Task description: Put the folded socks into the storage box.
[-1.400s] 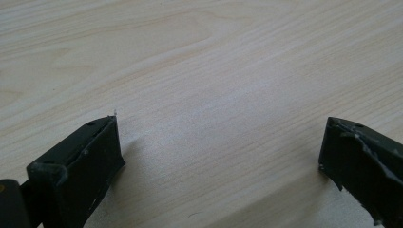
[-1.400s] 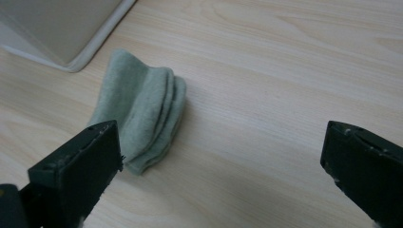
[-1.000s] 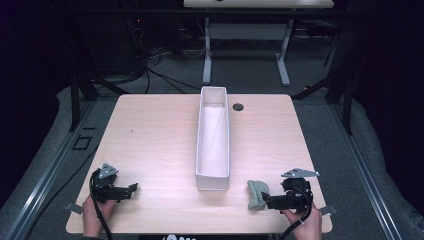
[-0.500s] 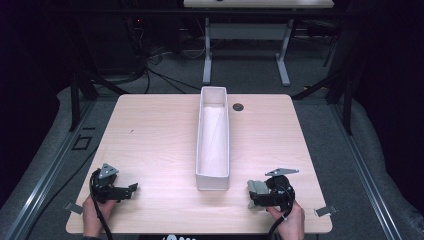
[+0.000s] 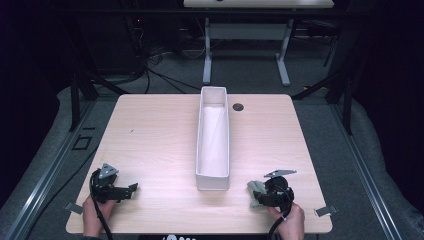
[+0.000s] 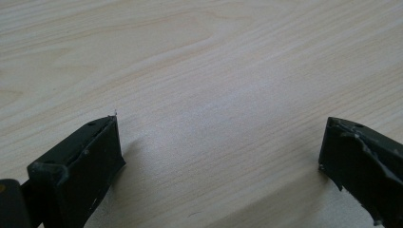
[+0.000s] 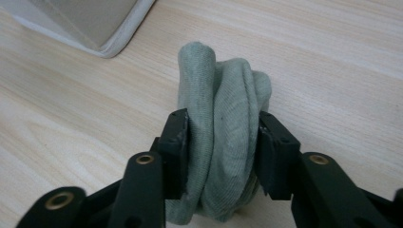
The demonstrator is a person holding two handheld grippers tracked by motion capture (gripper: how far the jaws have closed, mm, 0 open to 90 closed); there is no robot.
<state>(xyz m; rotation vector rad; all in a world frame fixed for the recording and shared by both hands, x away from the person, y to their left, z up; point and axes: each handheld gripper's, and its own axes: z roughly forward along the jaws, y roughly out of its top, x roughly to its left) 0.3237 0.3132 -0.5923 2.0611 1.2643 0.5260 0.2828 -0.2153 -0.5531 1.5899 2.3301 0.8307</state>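
A rolled grey-green sock lies on the wooden table near the front right. My right gripper has just been closing and now pinches the sock, both pads pressing into the fabric. From above, the sock pokes out to the left of that right gripper, just right of the white bin. At the front left my left gripper rests low over the table. Its jaws stand wide apart in the left gripper view, left gripper, with bare wood between them.
The long narrow white bin runs down the table's middle, its near corner close to the sock. A round cable hole sits at the back right of the table. Dark floor, cables and another table's legs lie beyond.
The right gripper slid left and down onto the sock and its jaws closed on it. The left gripper stayed put.
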